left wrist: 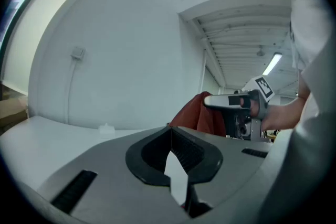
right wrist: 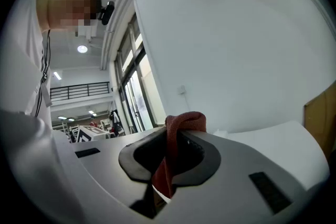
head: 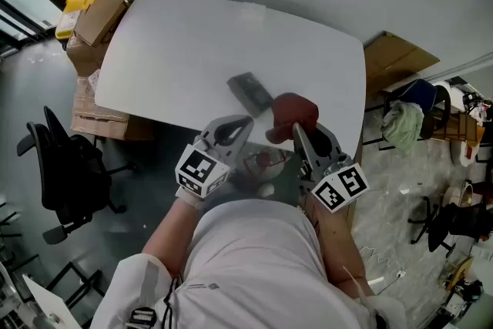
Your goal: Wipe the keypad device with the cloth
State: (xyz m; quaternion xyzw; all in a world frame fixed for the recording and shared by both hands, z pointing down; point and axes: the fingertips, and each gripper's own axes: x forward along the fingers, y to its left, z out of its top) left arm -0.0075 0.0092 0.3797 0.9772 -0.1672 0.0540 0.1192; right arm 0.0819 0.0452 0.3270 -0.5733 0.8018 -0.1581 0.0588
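While my right gripper (right wrist: pixel 176 134) is clamped on a fold of the dark red woven cloth (right wrist: pixel 184 120), the bulk of that cloth (head: pixel 293 113) hangs bunched above its jaw tips, over the near edge of the white rounded-corner table (head: pixel 192 50). The flat dark grey rectangular keypad device (head: pixel 250 92) lies on the table close to that near edge, just beyond and between my two grippers. It is angled to the edge, and nothing touches it.

My left gripper (left wrist: pixel 169 129) has its jaws closed tip to tip with nothing between them. It hovers near the device's near end, in front of my body.

From the left gripper view I can see the cloth (left wrist: pixel 197 115) draped behind the right gripper (left wrist: pixel 236 103).

My worries from here:
- The device sits loose, so a sideways wipe could slide it towards the near edge and off, since my left gripper is not bracing it.
- Only a narrow fold seems pinched, so dragging under pressure could pull the cloth free.
- With the cloth wadded, a hard jaw tip might reach the keys before fabric does and press or scratch them.
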